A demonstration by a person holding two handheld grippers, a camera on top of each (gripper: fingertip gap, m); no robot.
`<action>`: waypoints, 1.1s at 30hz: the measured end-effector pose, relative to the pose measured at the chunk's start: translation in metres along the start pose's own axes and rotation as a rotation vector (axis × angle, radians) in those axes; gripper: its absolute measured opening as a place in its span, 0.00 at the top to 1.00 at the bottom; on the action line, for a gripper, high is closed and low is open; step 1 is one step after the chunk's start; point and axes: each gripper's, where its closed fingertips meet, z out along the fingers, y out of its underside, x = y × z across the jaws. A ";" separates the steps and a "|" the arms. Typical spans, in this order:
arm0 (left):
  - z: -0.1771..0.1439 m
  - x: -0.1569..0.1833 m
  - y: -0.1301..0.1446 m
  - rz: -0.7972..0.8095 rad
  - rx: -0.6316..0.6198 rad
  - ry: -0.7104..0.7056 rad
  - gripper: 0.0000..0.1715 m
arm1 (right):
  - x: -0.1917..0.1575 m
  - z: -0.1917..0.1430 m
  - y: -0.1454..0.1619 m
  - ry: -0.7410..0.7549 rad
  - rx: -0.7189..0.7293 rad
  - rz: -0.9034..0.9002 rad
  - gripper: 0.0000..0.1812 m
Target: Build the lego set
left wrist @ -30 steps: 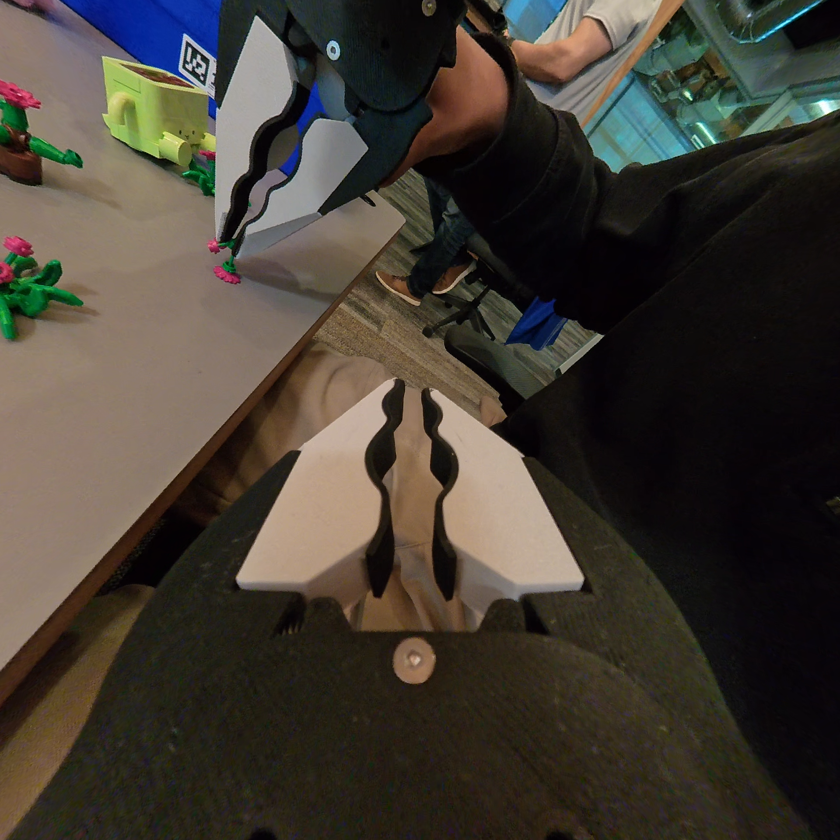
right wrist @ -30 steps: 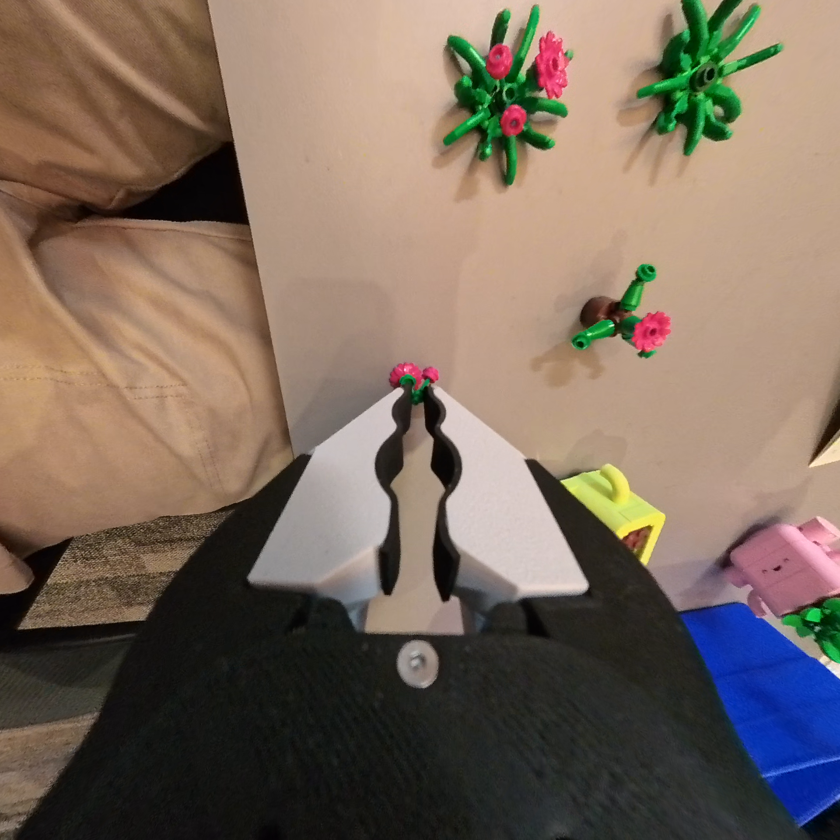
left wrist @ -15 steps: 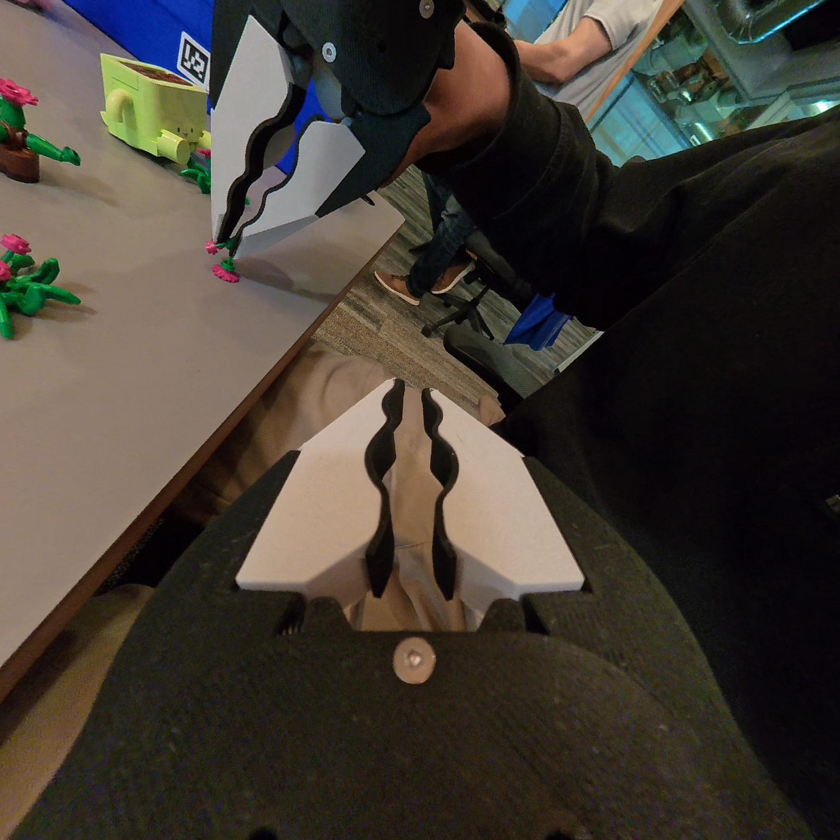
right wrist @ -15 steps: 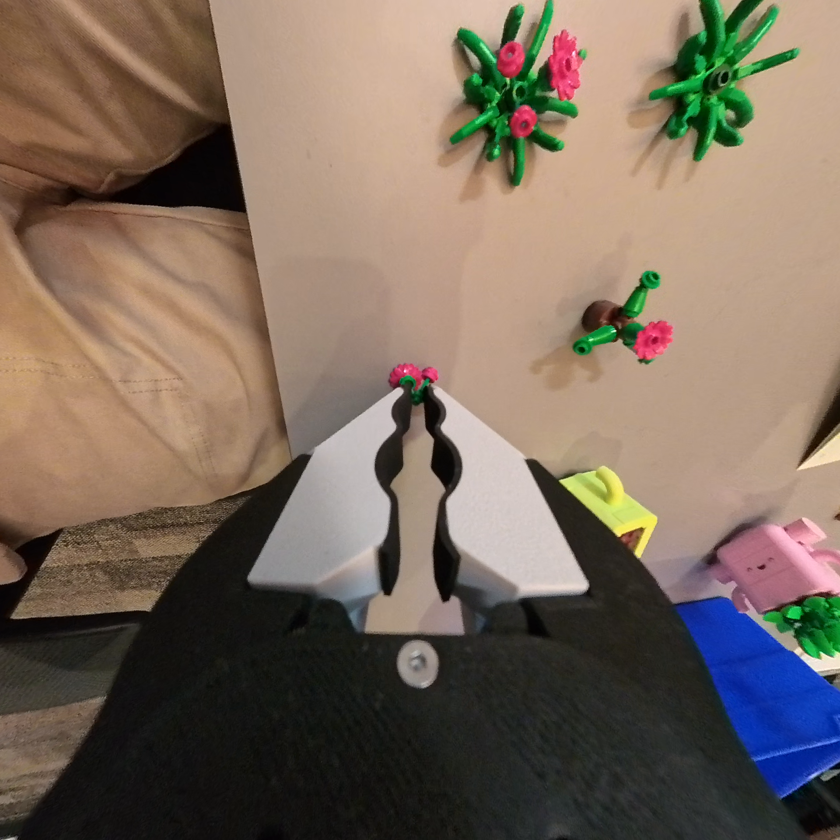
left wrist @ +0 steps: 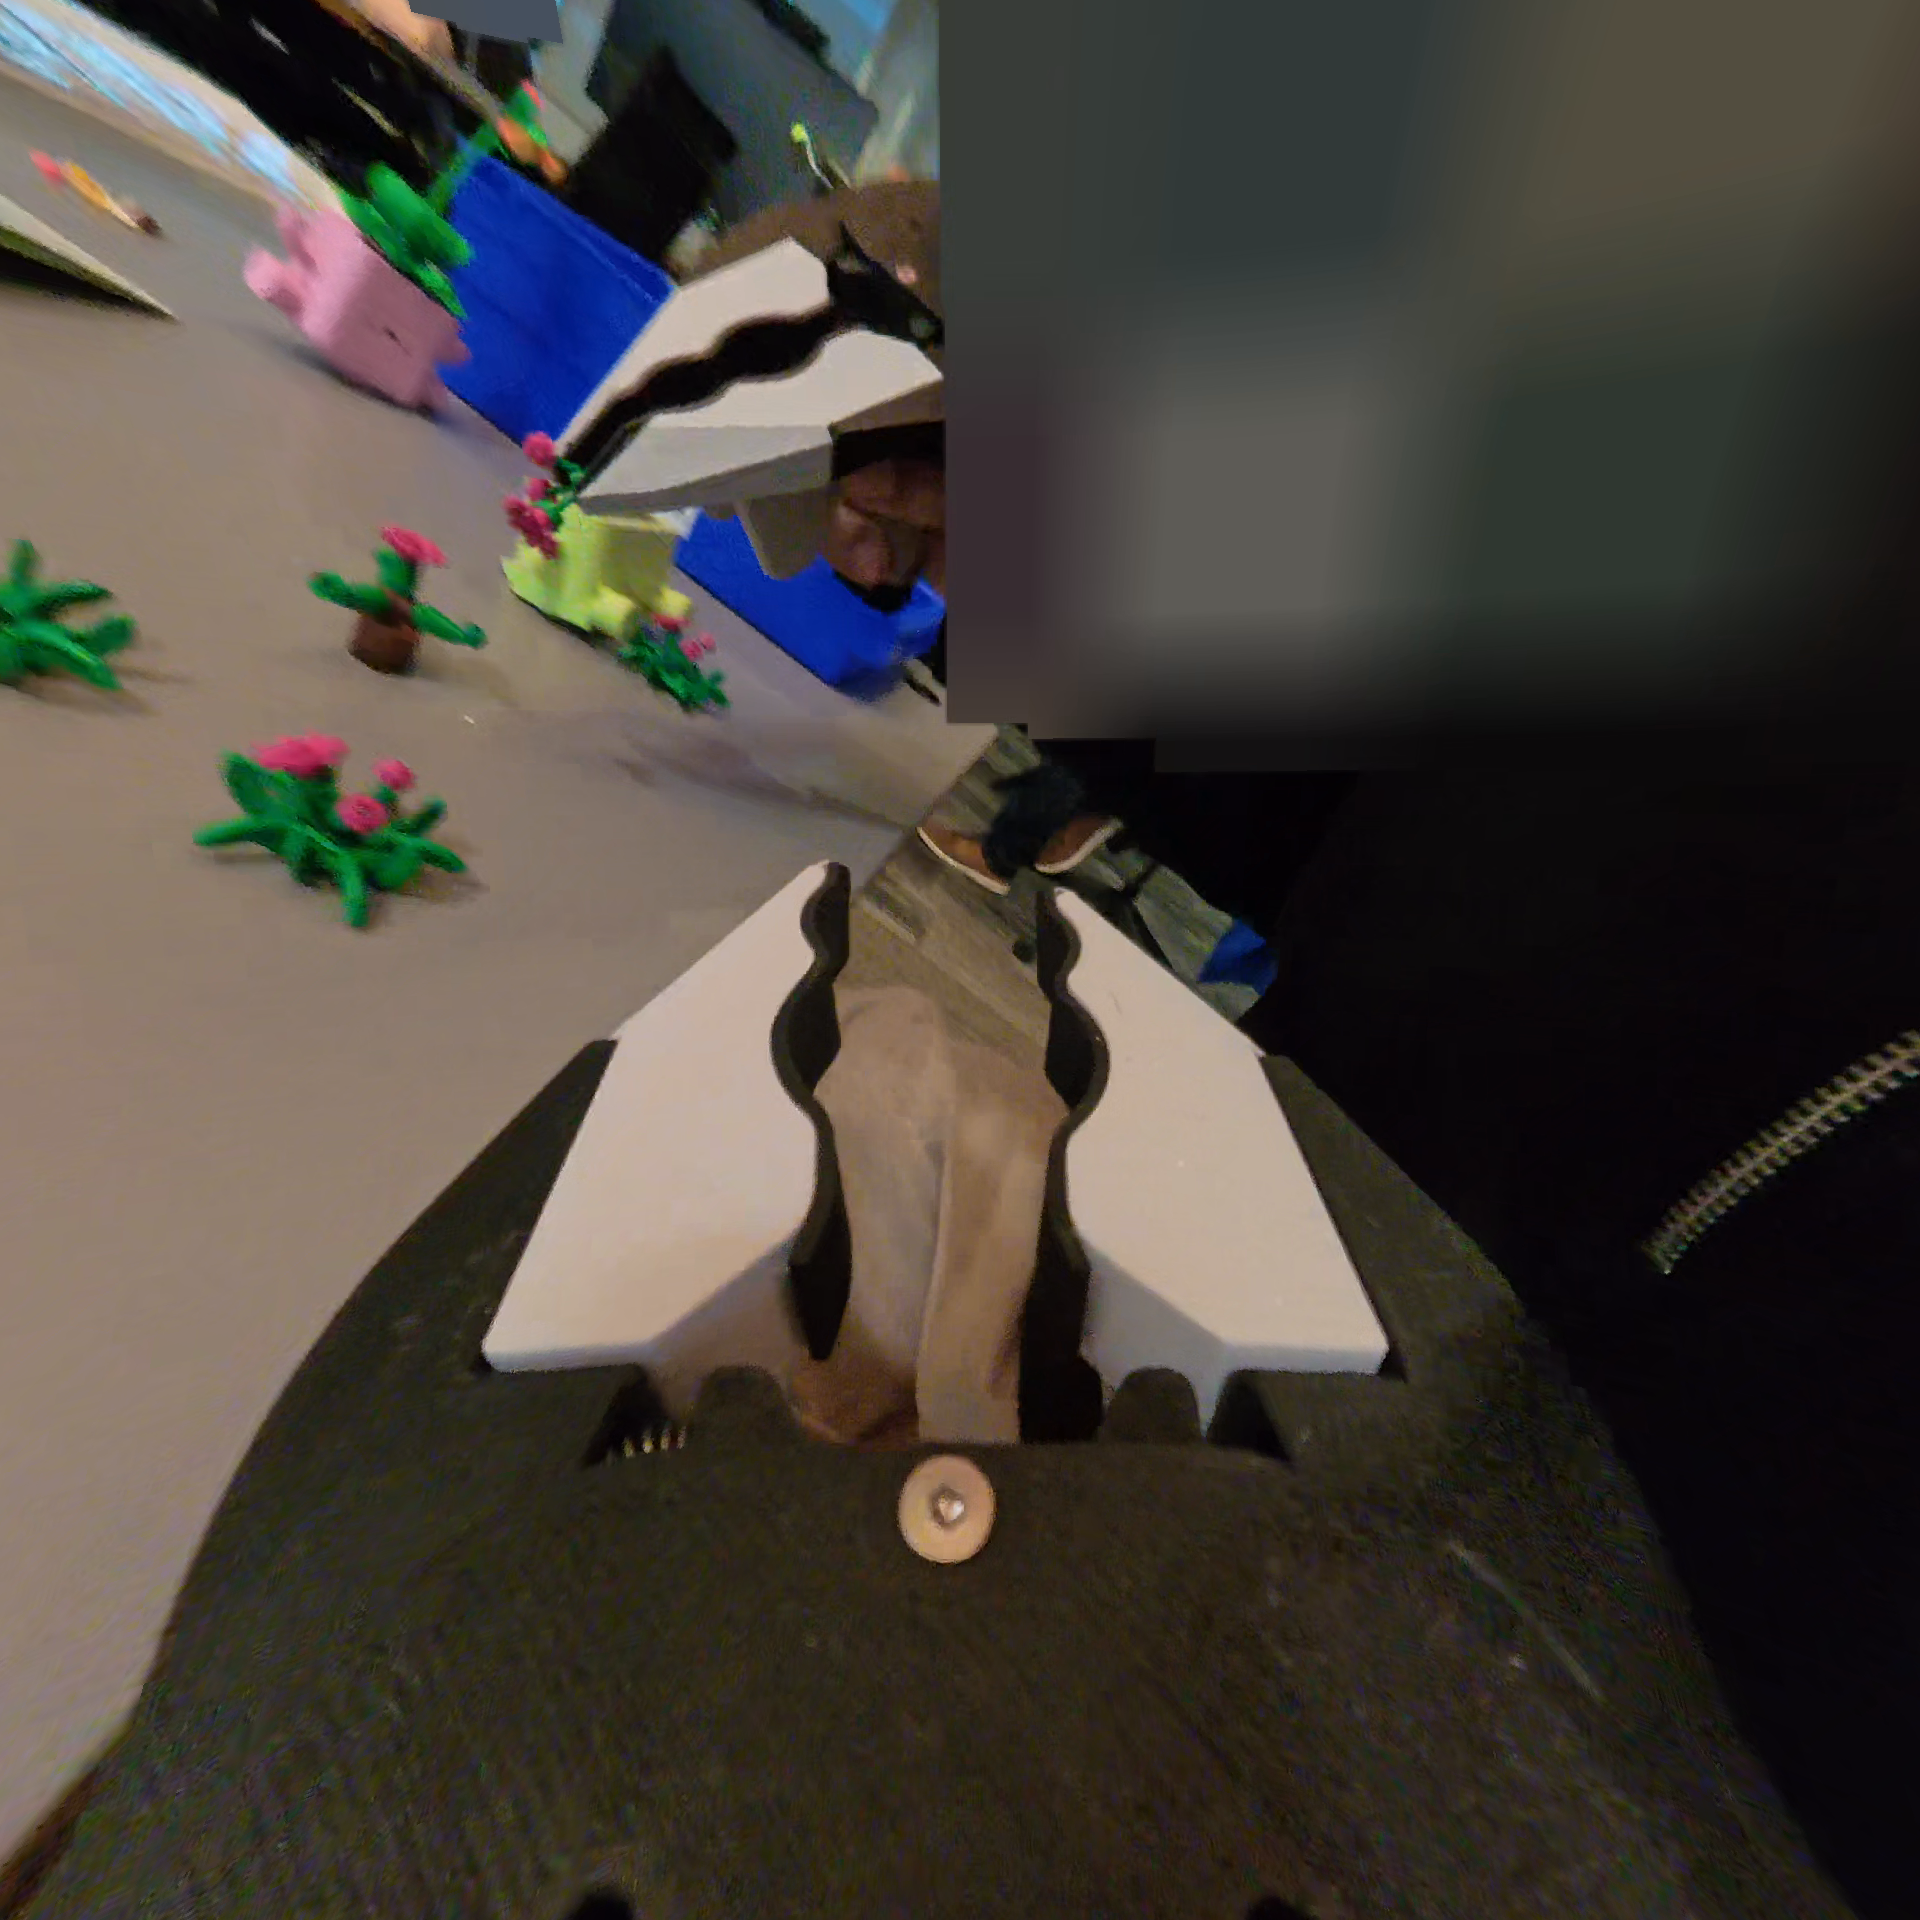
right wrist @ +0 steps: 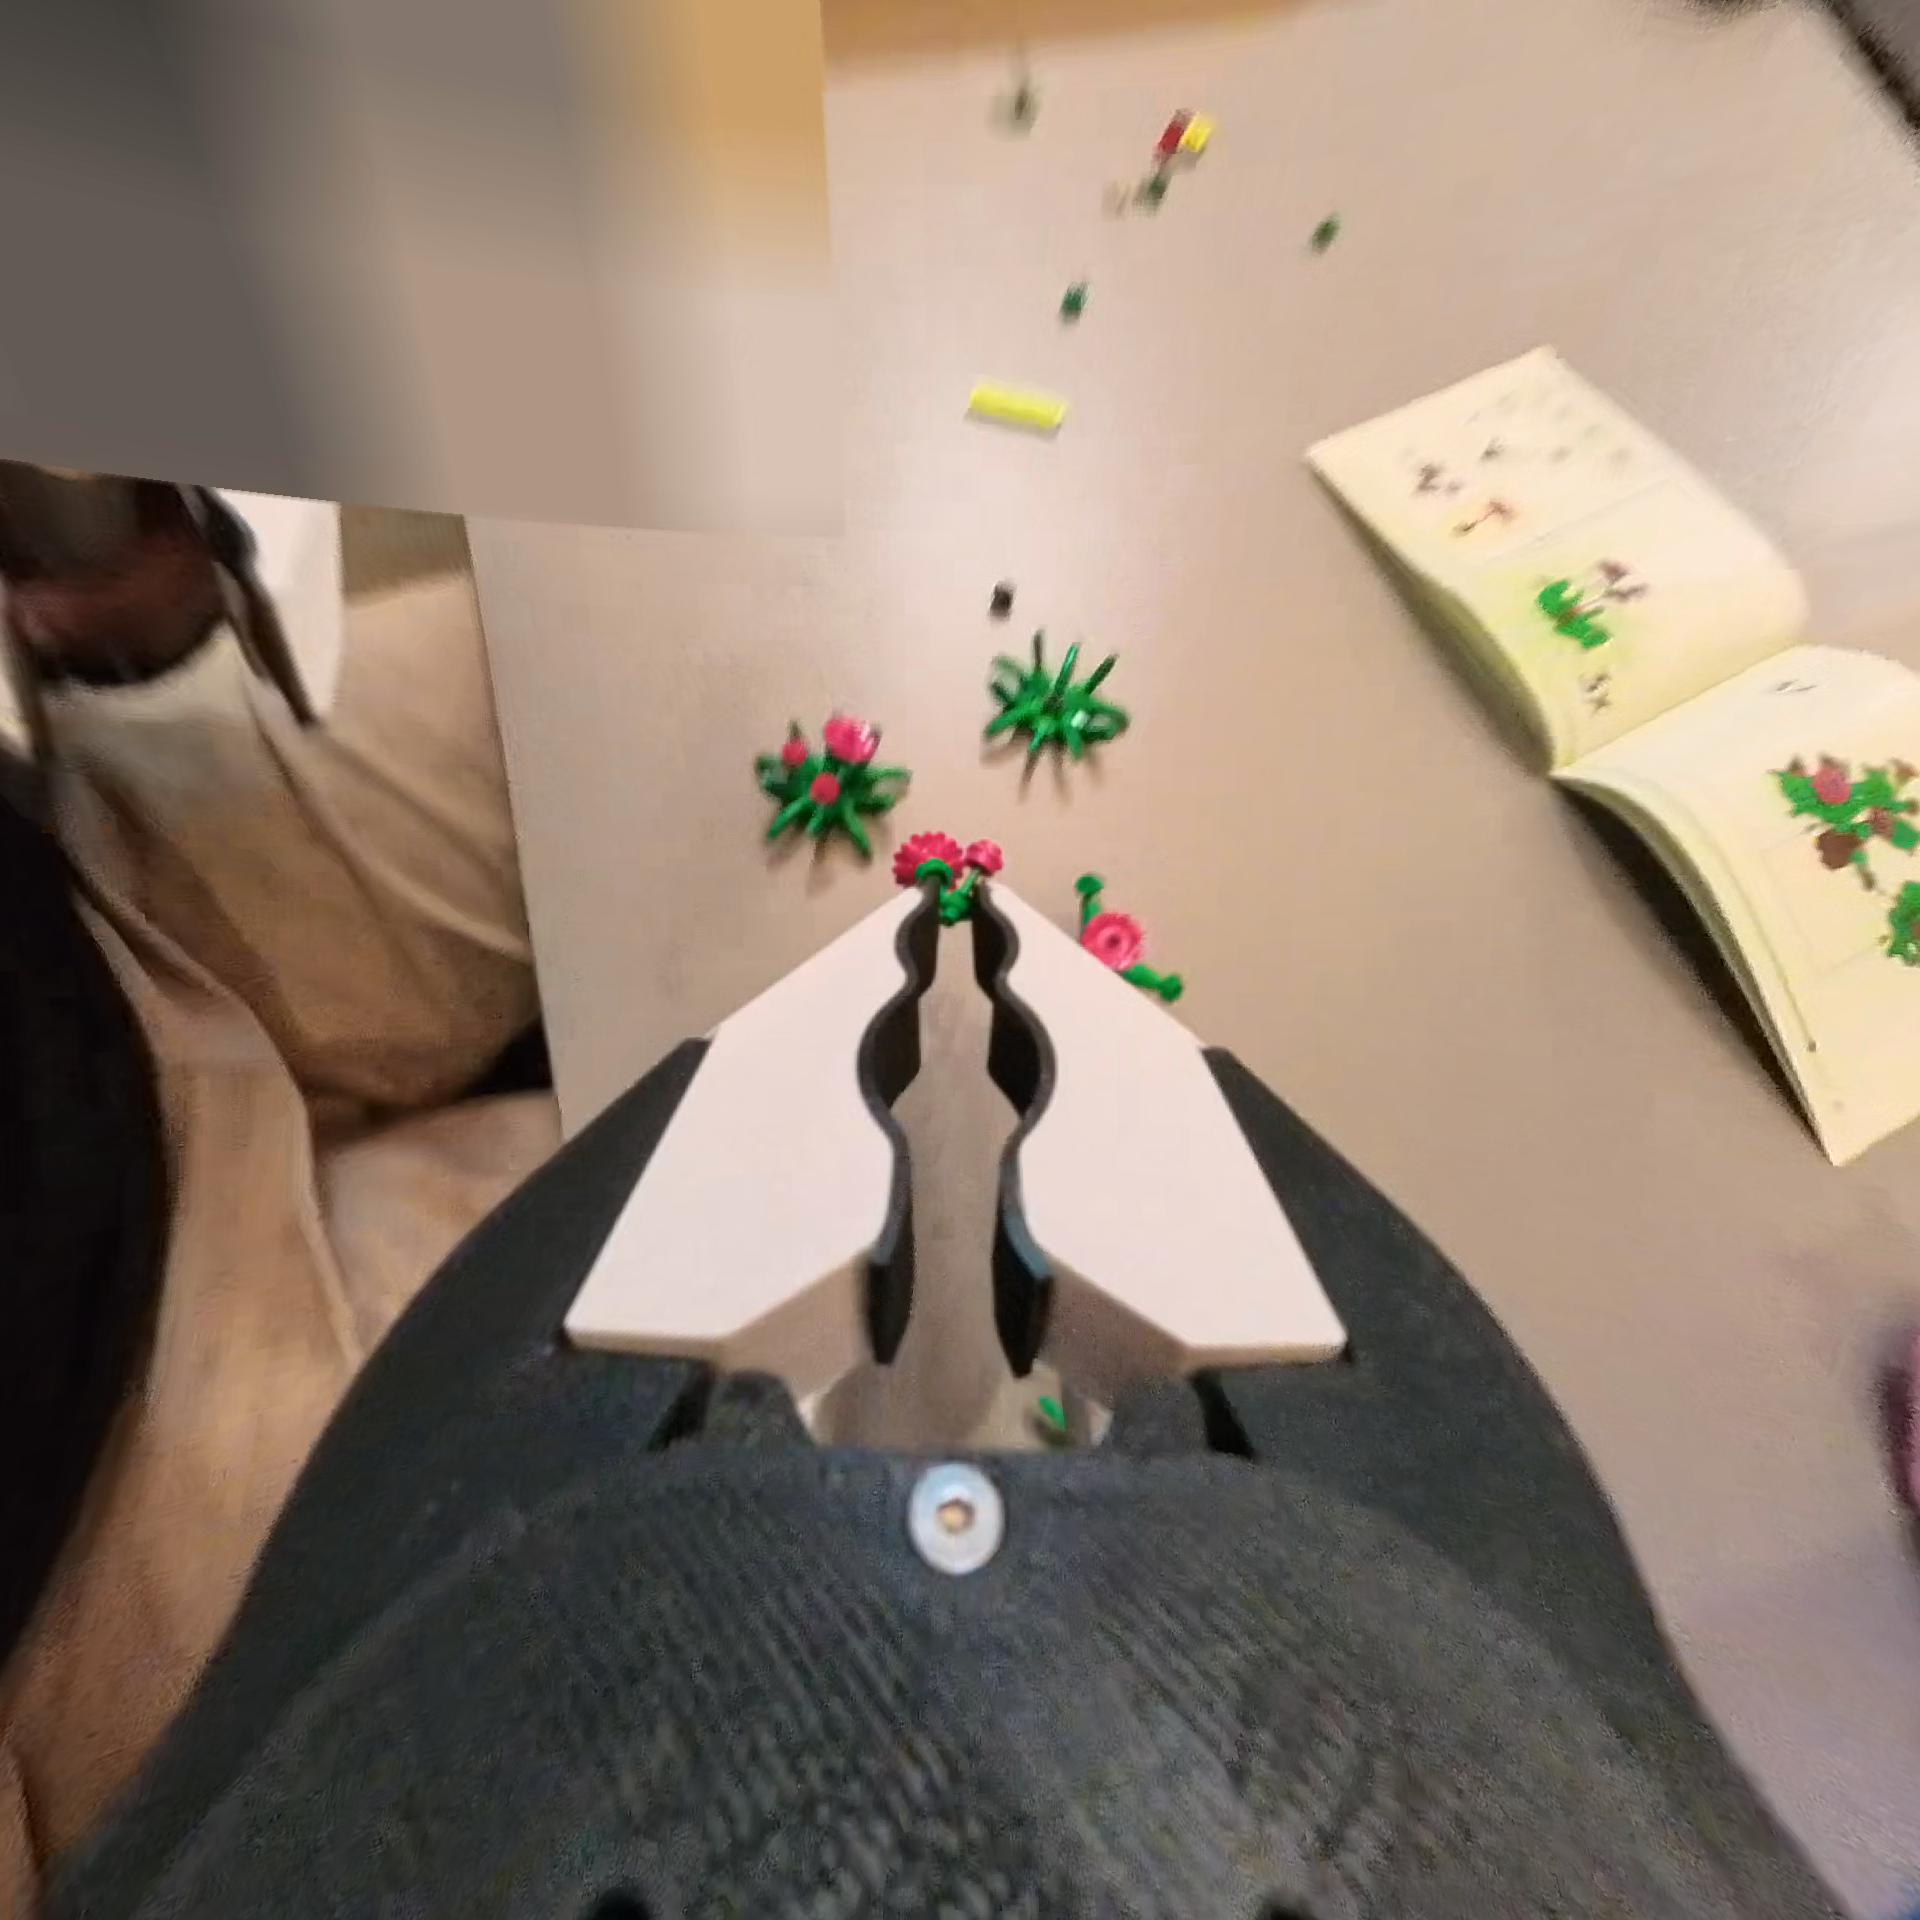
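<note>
Now the right tongs (right wrist: 954,902) are pinched on a small flower sprig (right wrist: 948,868), held above the desk (right wrist: 1351,935); left tongs (left wrist: 940,914) are approx. half open w/ nothing between, off the desk edge. Probably the step is carrying the sprig to its plant, maybe the brown-pot stem (left wrist: 393,613); next move needs careful aligning and a gentle press.

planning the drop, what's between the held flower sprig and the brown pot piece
In the left wrist view, bare table separates the flower sprig from the brown pot piece.

bare table (left wrist: 208,1091) left, flowered plant (left wrist: 322,821) beyond
</note>
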 end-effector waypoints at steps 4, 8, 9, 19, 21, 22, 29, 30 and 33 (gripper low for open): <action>0.003 -0.015 -0.007 -0.008 -0.101 0.079 1.00 | 0.030 -0.004 -0.023 0.011 0.170 0.097 0.98; 0.016 -0.034 -0.033 0.030 -0.096 0.088 0.93 | 0.043 -0.010 -0.053 0.007 0.298 0.111 0.98; 0.018 -0.038 -0.040 0.060 -0.082 0.072 0.89 | 0.042 -0.012 -0.061 0.004 0.327 0.111 0.98; 0.003 -0.084 -0.104 0.400 0.004 -0.133 0.83 | 0.009 -0.029 -0.081 0.073 0.602 0.071 0.98; 0.000 -0.093 -0.109 0.394 0.025 -0.146 0.83 | 0.008 -0.028 -0.075 0.121 0.643 0.074 0.98; 0.000 -0.096 -0.109 0.374 0.029 -0.139 0.83 | 0.007 -0.026 -0.071 0.140 0.656 0.082 0.98; 0.002 -0.096 -0.102 0.262 0.053 -0.077 0.81 | -0.015 -0.016 -0.045 0.176 0.768 0.136 0.98; 0.003 -0.094 -0.101 0.260 0.052 -0.074 0.80 | -0.018 -0.014 -0.041 0.170 0.760 0.142 0.98; 0.008 -0.089 -0.094 0.273 0.022 -0.064 0.80 | -0.025 -0.017 -0.042 0.120 0.785 0.174 0.98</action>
